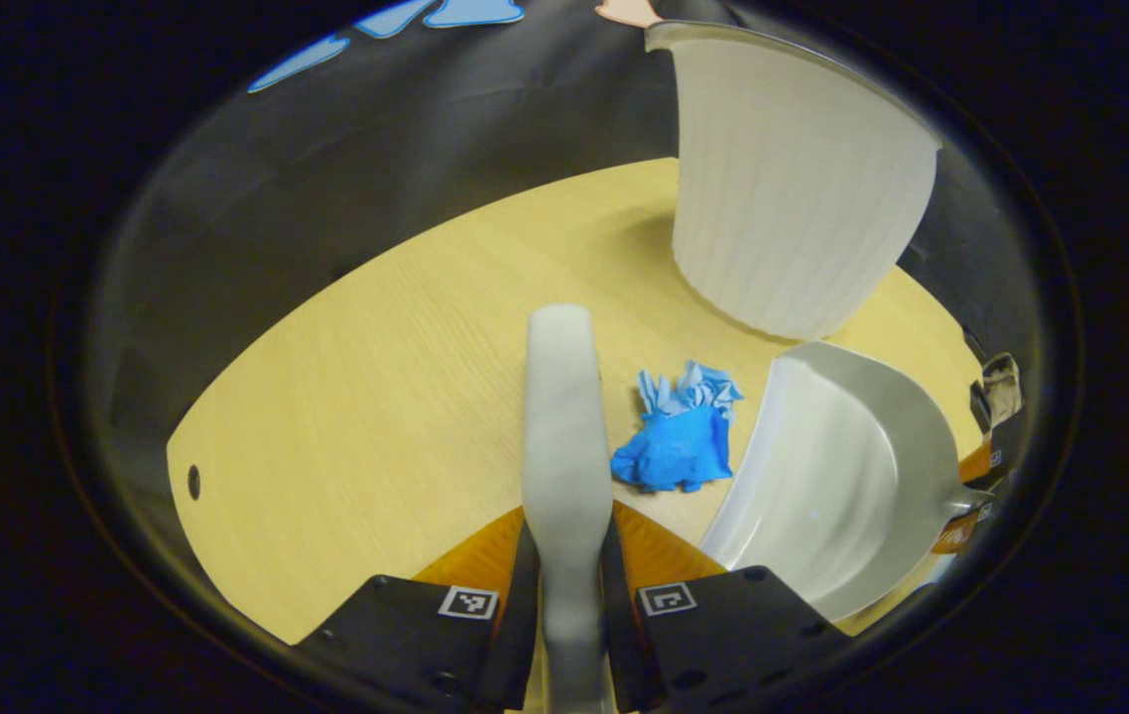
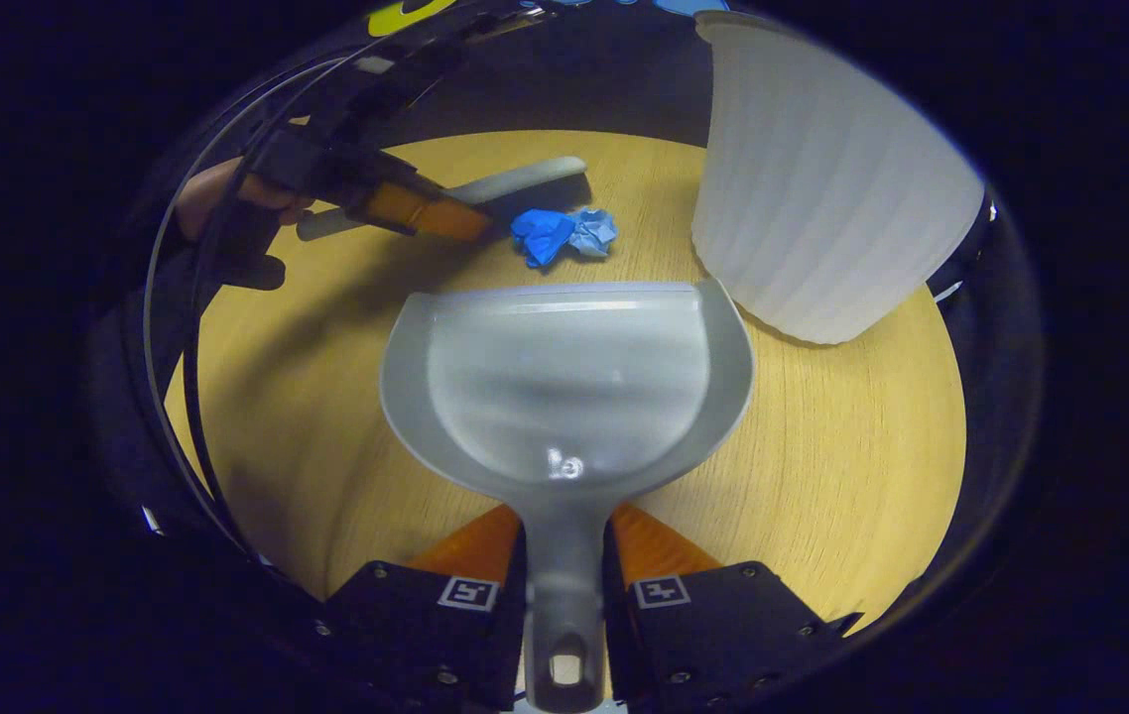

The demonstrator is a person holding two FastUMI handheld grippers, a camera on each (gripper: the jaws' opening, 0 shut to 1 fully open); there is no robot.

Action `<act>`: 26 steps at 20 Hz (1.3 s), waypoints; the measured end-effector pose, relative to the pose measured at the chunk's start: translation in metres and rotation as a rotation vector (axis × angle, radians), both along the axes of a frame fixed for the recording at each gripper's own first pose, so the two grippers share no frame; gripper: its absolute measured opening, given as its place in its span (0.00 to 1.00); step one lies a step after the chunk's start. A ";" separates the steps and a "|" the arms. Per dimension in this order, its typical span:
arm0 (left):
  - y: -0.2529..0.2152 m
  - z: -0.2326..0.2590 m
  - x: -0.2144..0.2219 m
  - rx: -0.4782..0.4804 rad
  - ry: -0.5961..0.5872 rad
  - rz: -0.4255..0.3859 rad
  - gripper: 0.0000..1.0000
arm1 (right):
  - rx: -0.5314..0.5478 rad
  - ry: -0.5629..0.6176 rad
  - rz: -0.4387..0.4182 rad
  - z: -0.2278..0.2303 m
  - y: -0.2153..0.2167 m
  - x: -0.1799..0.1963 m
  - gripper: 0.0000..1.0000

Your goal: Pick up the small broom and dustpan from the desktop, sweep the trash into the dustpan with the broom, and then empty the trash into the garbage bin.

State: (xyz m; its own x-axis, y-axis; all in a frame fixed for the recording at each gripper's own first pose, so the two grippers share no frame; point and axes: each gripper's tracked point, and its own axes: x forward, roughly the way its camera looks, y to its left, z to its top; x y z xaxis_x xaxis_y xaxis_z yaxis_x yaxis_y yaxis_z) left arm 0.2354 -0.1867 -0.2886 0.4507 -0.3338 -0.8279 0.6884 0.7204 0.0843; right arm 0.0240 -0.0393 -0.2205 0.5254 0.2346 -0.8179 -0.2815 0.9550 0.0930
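Left gripper view: light wood tabletop [image 1: 376, 397], black cloth wall behind. White ribbed garbage bin [image 1: 788, 188] stands on the tabletop at the far right. Crumpled blue trash [image 1: 679, 436] lies on the wood between the broom [image 1: 563, 426] and the dustpan [image 1: 842, 476], just beside both. Left gripper [image 1: 569, 585] is clamped on the broom handle, both fingers pressing its sides, broom pointing forward over the tabletop. Right gripper [image 1: 981, 486] sits at the right edge, at the dustpan handle.

Right gripper view: right gripper [image 2: 564, 585] is closed on the dustpan [image 2: 564, 377] handle, both fingers against it; pan mouth faces the trash [image 2: 564, 234], close but a small gap. Broom [image 2: 515, 183] lies across behind the trash, held by the left gripper [image 2: 426, 210], a hand [image 2: 217, 198] behind it. Bin [image 2: 822, 188] is right of the pan, near its corner.
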 end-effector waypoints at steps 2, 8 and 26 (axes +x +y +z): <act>-0.006 0.003 -0.004 -0.016 0.020 -0.036 0.35 | -0.002 -0.001 0.001 0.009 0.011 0.000 0.35; -0.015 0.031 -0.024 -0.066 0.105 -0.148 0.37 | 0.001 -0.007 0.012 0.003 0.054 0.032 0.35; -0.002 0.066 -0.066 -0.137 0.138 -0.238 0.38 | 0.007 -0.038 -0.023 -0.003 0.069 0.123 0.35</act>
State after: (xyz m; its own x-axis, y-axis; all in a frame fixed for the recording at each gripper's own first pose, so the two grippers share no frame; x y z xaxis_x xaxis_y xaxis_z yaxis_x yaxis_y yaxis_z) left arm 0.1694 -0.1891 -0.2226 0.2328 -0.5289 -0.8161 0.8372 0.5361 -0.1086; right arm 0.1471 0.0299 -0.2237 0.5616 0.2277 -0.7955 -0.2631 0.9606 0.0892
